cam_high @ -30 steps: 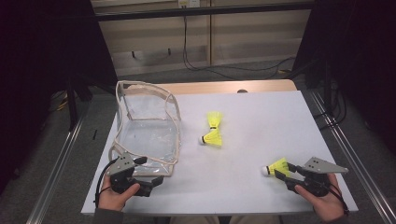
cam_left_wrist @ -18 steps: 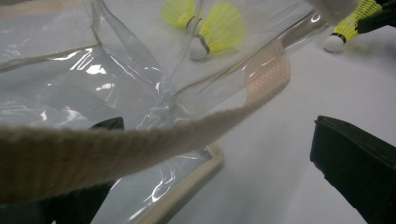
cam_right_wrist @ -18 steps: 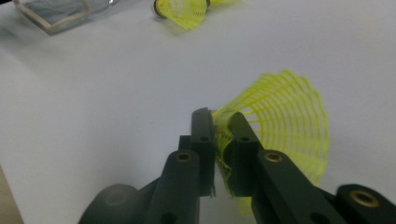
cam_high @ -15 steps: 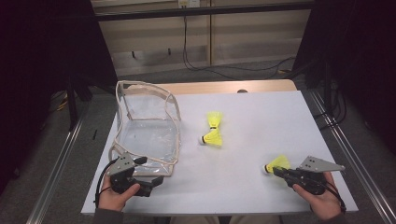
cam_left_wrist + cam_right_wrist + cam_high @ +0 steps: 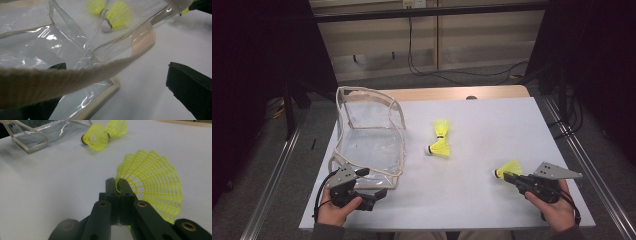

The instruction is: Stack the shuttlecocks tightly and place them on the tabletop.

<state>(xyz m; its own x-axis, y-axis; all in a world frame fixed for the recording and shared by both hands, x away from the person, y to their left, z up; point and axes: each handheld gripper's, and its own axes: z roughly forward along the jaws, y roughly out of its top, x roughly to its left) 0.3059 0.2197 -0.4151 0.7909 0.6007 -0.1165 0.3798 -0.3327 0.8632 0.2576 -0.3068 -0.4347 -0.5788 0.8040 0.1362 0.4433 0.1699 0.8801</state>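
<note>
Three yellow shuttlecocks out here, and the one that matters, the near-right shuttlecock (image 5: 509, 169), is pinched by the rim of its mesh skirt in the right claw (image 5: 508, 176), low over the near right part of the white tabletop (image 5: 492, 120). Those jaws have just been closing, and up close the skirt edge sits squeezed between the tips. The other two shuttlecocks (image 5: 440, 139) lie touching each other around the middle of the tabletop, well apart from the gripped one. Over on the left stands a clear plastic bag (image 5: 369, 135) with beige trim. The left claw (image 5: 379, 194) rests at the bag's near corner, jaws spread wide, a beige strap (image 5: 75, 77) draped across between them, nothing clamped.
</note>
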